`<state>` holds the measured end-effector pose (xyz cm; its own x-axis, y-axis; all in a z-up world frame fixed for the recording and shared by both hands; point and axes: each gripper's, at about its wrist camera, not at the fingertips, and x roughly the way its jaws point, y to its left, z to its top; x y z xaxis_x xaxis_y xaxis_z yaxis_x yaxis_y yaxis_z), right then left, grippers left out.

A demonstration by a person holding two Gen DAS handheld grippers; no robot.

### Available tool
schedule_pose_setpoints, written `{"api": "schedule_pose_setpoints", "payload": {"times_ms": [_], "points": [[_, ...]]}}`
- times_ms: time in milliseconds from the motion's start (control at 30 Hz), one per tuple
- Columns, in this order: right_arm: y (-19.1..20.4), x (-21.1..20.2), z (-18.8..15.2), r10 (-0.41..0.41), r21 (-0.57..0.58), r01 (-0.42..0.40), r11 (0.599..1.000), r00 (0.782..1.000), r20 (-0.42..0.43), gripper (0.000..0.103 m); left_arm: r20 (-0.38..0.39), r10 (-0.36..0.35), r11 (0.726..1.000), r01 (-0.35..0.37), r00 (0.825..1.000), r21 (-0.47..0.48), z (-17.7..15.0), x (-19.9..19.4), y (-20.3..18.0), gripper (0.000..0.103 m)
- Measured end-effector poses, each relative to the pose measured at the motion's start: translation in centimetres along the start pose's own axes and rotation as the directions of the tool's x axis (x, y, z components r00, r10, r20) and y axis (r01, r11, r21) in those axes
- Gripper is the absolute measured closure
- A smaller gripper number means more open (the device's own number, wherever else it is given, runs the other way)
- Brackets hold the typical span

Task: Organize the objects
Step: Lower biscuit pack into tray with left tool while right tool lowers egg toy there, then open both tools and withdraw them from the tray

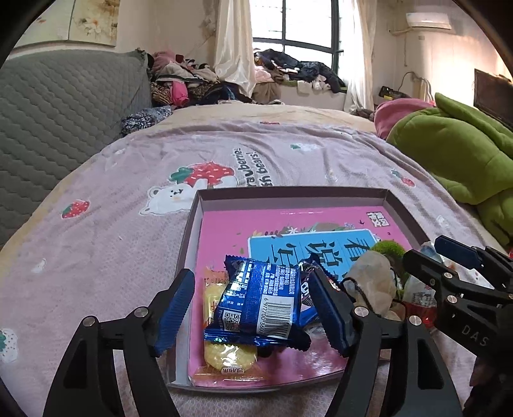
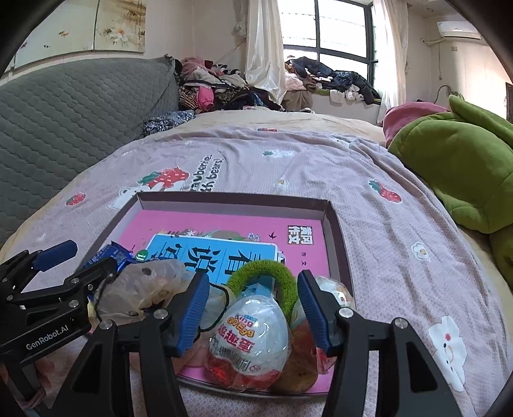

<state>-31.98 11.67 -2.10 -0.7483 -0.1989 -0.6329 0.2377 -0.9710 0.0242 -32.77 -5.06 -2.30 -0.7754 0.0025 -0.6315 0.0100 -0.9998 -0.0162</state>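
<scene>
Fingers apart, two blue packets (overlapping), one egg

My left camera sits just behind my left fingers, looking forward and down over the near left corner of the box; the blue packet lies close under it; my right gripper shows at three o'clock. My right camera rides behind my right fingers, tilted the same way over the box's near right corner, close on the egg; my left gripper shows at nine o'clock; both views share the box, the bedspread, the window at twelve.
</scene>
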Motion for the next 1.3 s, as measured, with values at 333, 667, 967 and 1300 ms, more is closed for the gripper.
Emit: {"api": "schedule_pose_setpoints", "payload": {"times_ms": [333,667,967,1300], "points": [[-0.1,-3.8,1.0,-0.012,0.011,0.011,1.000,0.996,0.088,0.043,0.086,-0.012,0.998,0.017,0.996,-0.052,1.1,-3.7,1.0,0.026],[0.4,-8.7,1.2,0.008,0.012,-0.009,1.000,0.997,0.074,0.042,0.121,0.045,0.997,-0.037,0.992,-0.070,0.6,-9.2,1.1,0.025],[1.1,-14.2,1.6,0.031,-0.002,-0.031,1.000,0.997,0.077,0.042,0.084,0.100,0.993,-0.095,0.991,-0.067,-0.1,-14.0,0.5,0.024],[2.3,-19.9,1.5,0.031,-0.005,-0.030,1.000,0.993,0.118,0.042,0.078,0.103,0.992,-0.097,0.992,-0.076,0.3,-20.2,-0.2,0.025]]}}
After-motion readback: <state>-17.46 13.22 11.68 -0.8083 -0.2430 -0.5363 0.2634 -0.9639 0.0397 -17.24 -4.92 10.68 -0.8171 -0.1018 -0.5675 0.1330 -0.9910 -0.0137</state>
